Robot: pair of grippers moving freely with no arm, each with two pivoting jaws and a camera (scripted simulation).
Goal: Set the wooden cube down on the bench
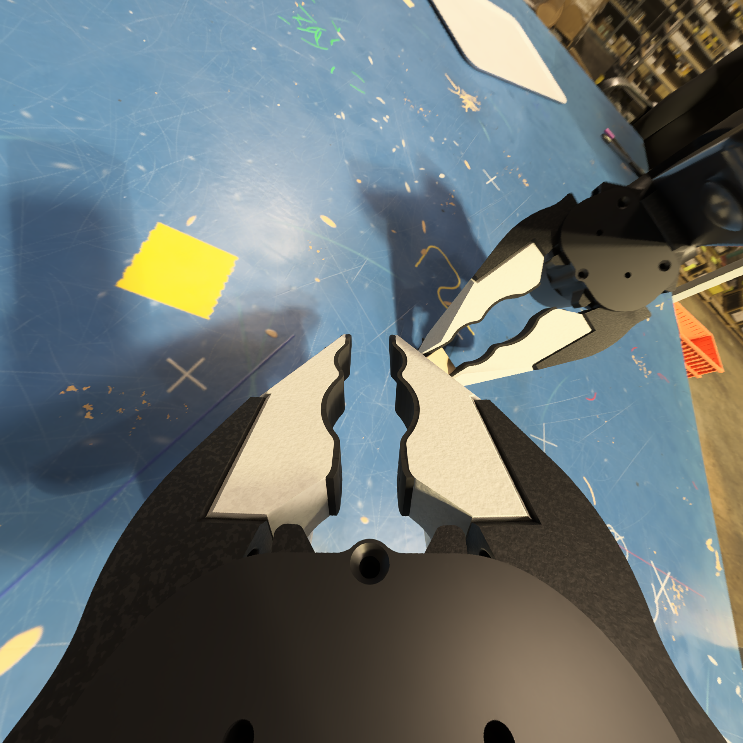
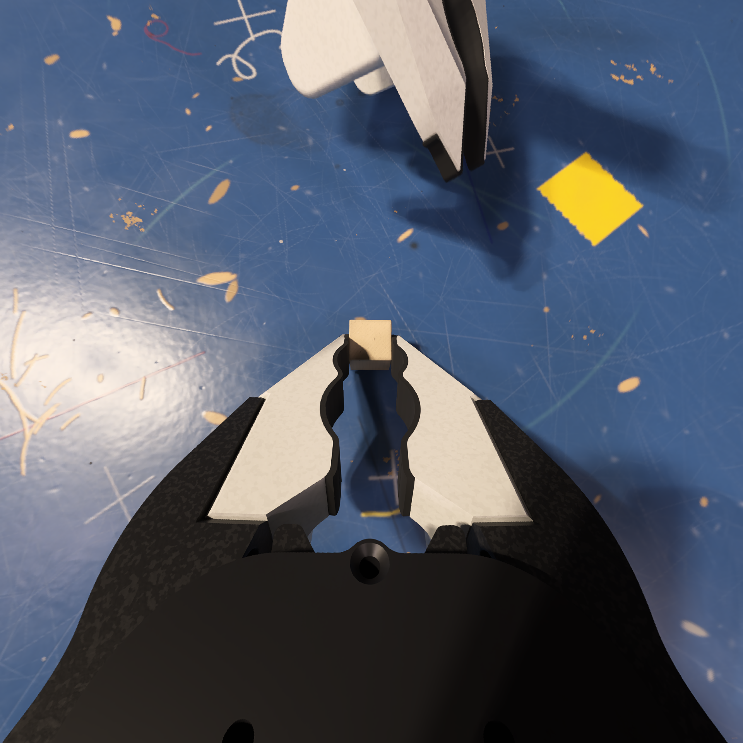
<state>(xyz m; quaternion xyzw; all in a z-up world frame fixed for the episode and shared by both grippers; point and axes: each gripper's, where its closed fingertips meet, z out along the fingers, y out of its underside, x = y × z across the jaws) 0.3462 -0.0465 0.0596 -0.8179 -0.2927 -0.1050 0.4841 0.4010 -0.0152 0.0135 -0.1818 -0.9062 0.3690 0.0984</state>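
Note:
My right gripper (image 2: 370,341) is shut on the small pale wooden cube (image 2: 370,345), which sits between its fingertips a little above the scratched blue bench (image 2: 281,241). In the left wrist view the right gripper (image 1: 440,364) reaches in from the right, and only a sliver of the cube (image 1: 442,357) shows behind my left finger. My left gripper (image 1: 370,341) is open by a narrow gap with nothing between the fingers. It hovers over the bench close to the cube. It also shows at the top of the right wrist view (image 2: 462,165).
A yellow square patch (image 1: 177,269) lies flat on the bench, also seen in the right wrist view (image 2: 589,199). A white flat panel (image 1: 502,44) lies at the far side. A thin purple-tipped stick (image 1: 619,148) lies near the bench edge. An orange crate (image 1: 699,345) stands beyond it.

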